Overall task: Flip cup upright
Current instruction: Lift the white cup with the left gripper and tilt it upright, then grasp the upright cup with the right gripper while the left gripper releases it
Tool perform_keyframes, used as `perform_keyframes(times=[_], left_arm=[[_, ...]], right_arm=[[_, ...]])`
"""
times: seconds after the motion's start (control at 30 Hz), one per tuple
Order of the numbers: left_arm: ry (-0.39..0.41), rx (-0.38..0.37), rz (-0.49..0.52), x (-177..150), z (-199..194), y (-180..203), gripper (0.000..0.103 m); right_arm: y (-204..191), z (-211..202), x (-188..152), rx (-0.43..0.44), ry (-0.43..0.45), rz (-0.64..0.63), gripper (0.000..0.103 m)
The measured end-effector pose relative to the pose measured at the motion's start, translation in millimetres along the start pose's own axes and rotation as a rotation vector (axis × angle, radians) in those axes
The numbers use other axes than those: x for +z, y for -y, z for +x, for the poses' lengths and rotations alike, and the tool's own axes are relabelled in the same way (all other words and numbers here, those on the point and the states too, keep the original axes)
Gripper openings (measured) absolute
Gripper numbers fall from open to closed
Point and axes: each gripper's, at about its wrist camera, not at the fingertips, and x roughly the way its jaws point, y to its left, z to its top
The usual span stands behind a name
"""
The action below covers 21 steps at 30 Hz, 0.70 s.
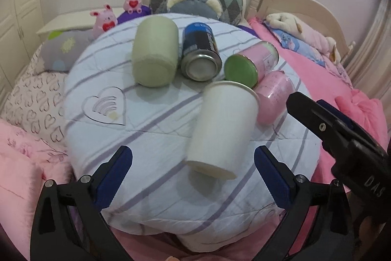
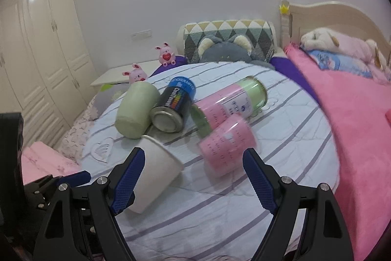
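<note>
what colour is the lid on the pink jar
Green; the lid shows best in the left wrist view.

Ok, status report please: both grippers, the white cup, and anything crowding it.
Left gripper open, straddling white cup. Right gripper open, empty. Cup on its side, not gripped. Pink cup and green-lidded jar crowd its rim.

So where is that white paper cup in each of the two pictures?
Left wrist view: white paper cup lies on its side at centre, between the open left gripper fingers.
Right wrist view: same cup lower left, behind the left finger.
Shared landmark: the blue can beyond it.
</note>
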Motion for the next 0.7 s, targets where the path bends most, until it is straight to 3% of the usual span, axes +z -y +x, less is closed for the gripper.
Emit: perform_keyframes(times=[0.17,0.47,0.7], left_arm=[[0.022,0.022,0.074,-6,-13,-7,0.102],[-0.002,0.004,0.133,-8,-6,-18,0.102],[-0.018,-0.015,0.137,-7,1,-22,0.102]], right_arm=[[-11,11,-2,0.091,-0.075,0.090,0.084],[-13,53,-15,0.152,-0.231,0.255,0.084],[-3,76,-16,0.218,-0.273,0.347,0.084]])
